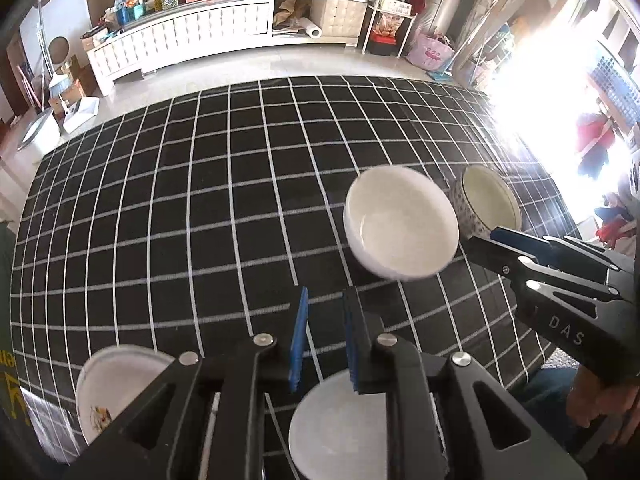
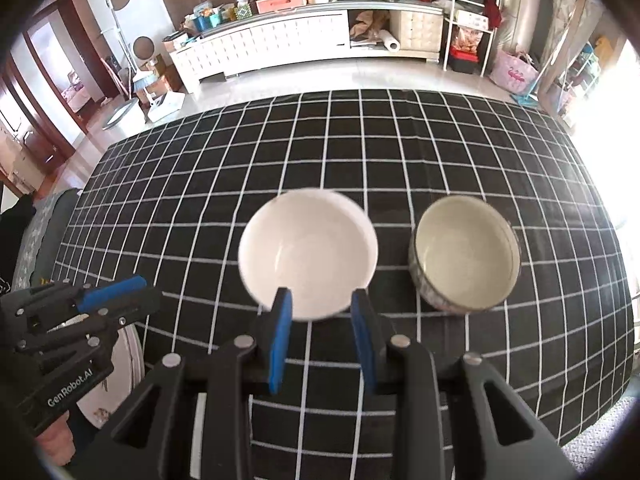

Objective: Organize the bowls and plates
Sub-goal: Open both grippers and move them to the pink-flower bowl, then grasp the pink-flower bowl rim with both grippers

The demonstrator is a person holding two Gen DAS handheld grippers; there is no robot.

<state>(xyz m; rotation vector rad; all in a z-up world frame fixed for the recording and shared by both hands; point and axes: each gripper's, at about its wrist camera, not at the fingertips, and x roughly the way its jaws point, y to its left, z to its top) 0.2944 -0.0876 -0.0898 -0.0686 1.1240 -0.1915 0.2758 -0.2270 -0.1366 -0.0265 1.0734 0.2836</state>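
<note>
My 2 hand-held grippers hang over a bench point(image 2: 200, 184) draped in black cloth with a white grid. The left hand-held gripper point(image 1: 326, 338) shows a narrow gap between its blue pads, pinching nothing; the right hand-held gripper point(image 2: 322, 338) is spread, empty. A white bowl point(image 2: 308, 254) stands just beside a speckled bowl point(image 2: 466, 254). Nearer me lie a white plate point(image 1: 332, 428) and a patterned plate point(image 1: 108, 384).
</note>
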